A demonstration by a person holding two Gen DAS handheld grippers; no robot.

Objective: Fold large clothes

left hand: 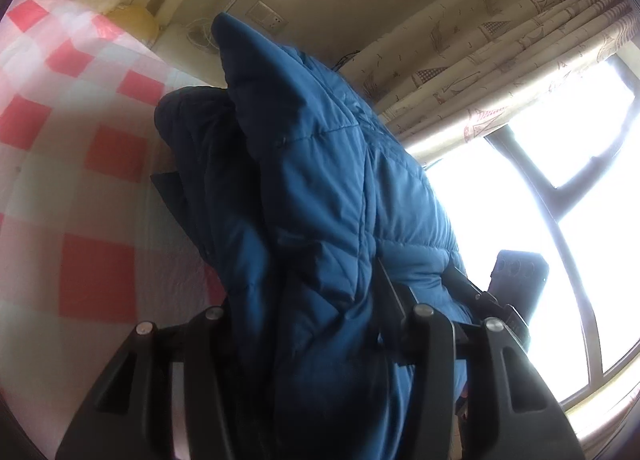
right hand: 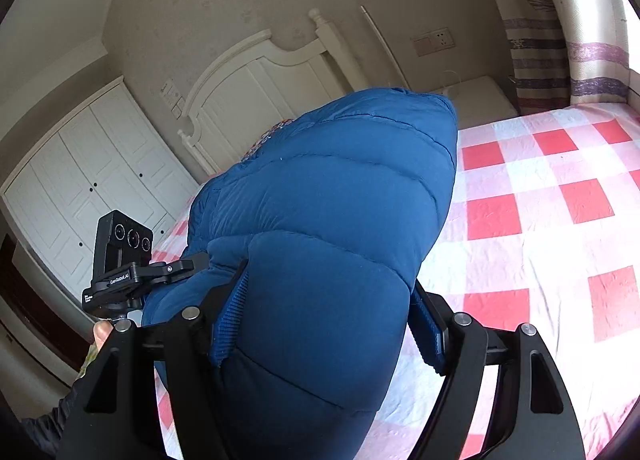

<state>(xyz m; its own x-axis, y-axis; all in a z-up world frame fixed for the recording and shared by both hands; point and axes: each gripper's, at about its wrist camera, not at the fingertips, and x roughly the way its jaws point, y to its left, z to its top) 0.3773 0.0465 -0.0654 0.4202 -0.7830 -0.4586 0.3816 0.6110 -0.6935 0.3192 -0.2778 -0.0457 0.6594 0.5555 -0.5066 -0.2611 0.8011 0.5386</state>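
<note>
From the left wrist view, the left gripper (left hand: 316, 324) is closed on a thick bunch of the blue padded jacket (left hand: 320, 164), the fabric squeezed between its black fingers (left hand: 424, 324) and filling the gap completely. The jacket rises straight ahead of the fingers, its long axis running away from the camera toward the wall, with a darker inner lining showing on the left side. It is held up off the bed (left hand: 72, 164), whose red-and-white checked cover lies to the left. The other gripper's camera block (left hand: 518, 276) shows just beside the jacket on the right, against the bright window (left hand: 580, 188) and curtain (left hand: 500, 36).

From the right wrist view, the right gripper (right hand: 316, 320) is likewise clamped on the jacket (right hand: 332, 220), its blue-padded fingers (right hand: 430, 336) pressed into the quilted bulk on both sides. The jacket extends forward and up from the fingers toward the headboard (right hand: 256, 76), above the bed (right hand: 540, 212). The left gripper (right hand: 120, 260) sits close on the left, so both hold the same end side by side; the hanging length probably has to be lowered onto the bed to the right before any fold.
</note>
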